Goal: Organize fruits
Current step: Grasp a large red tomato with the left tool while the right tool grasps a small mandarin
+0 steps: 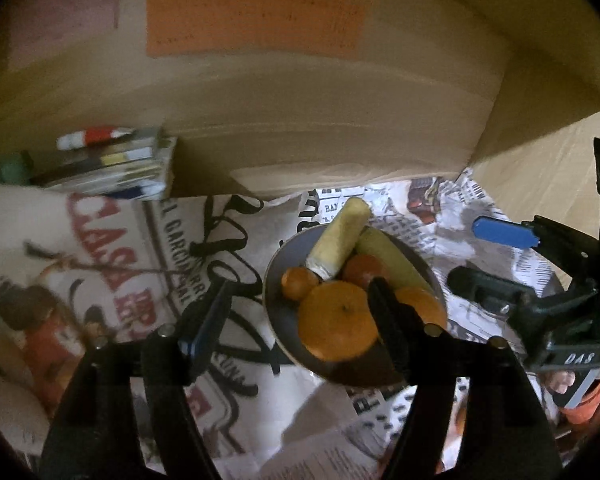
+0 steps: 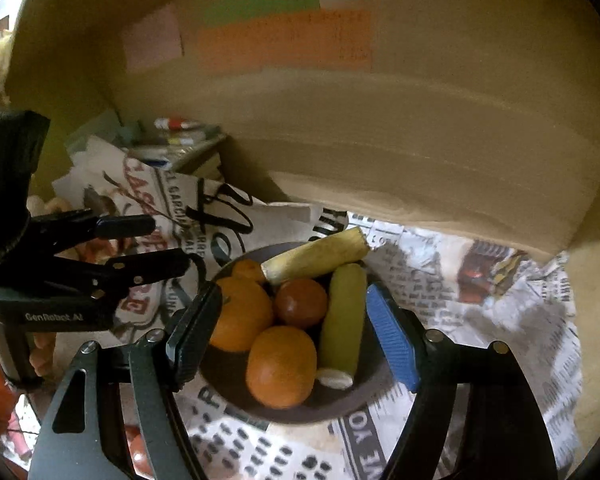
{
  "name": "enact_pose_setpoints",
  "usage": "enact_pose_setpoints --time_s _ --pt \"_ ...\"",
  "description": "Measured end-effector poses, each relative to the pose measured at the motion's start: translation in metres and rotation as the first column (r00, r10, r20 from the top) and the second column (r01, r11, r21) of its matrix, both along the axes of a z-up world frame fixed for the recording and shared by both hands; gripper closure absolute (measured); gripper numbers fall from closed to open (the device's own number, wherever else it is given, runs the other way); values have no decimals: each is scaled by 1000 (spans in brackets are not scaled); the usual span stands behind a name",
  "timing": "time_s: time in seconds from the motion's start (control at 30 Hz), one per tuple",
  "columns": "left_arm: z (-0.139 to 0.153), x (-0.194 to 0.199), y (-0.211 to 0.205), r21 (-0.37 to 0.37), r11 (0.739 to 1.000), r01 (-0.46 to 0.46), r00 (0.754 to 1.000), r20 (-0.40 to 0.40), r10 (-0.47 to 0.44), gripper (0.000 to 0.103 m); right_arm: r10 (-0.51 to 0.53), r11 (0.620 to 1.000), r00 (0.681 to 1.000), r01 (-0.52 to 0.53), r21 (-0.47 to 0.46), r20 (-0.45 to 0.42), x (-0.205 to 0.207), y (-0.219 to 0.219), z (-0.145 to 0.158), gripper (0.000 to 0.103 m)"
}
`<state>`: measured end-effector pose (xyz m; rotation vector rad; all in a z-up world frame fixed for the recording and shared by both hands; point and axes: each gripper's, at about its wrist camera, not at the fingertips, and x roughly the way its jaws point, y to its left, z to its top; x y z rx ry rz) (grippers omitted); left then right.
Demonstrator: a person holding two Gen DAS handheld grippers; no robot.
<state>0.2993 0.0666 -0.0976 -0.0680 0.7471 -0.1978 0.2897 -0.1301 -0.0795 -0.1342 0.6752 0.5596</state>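
Observation:
A dark round bowl [image 1: 276, 280] [image 2: 220, 376] sits on newspaper and holds fruit: a big orange [image 1: 336, 322] [image 2: 240, 314], a second orange [image 2: 281, 366] [image 1: 424, 304], a small orange [image 1: 298, 282] [image 2: 249, 270], a red-brown fruit [image 1: 362, 270] [image 2: 301, 303] and two yellowish corn cobs [image 1: 340, 236] [image 2: 345, 318]. My left gripper [image 1: 300, 300] is open over the bowl's left half, empty. My right gripper [image 2: 294, 320] is open, its fingers straddling the bowl, empty. Each gripper shows in the other's view: the right one [image 1: 496, 256], the left one [image 2: 152, 240].
A large cardboard box [image 1: 320, 112] [image 2: 420, 140] with coloured labels stands just behind the bowl. A stack of books or boxes [image 1: 108, 164] [image 2: 180, 144] lies at the back left. A printed bag [image 1: 100, 272] and newspapers [image 2: 480, 304] cover the surface.

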Motion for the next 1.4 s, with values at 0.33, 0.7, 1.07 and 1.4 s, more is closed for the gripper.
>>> enact_pose_setpoints --time_s 0.33,0.7,1.07,1.4 --pt "2 -71 -15 14 1000 11 999 37 -11 24 -26 999 1000 26 32 15 -58 -26 -6 31" --pt "-43 -107 -44 -2 998 65 996 -61 -65 23 -24 999 997 25 20 -68 -95 -37 -51 31" --pt "-77 -111 -68 7 994 105 986 -131 -103 24 -14 1000 984 14 -1 -177 -102 -36 -90 41" --pt "-92 -104 -77 -8 991 130 979 -157 -130 54 18 999 977 -23 -25 -212 -95 -24 -100 67"
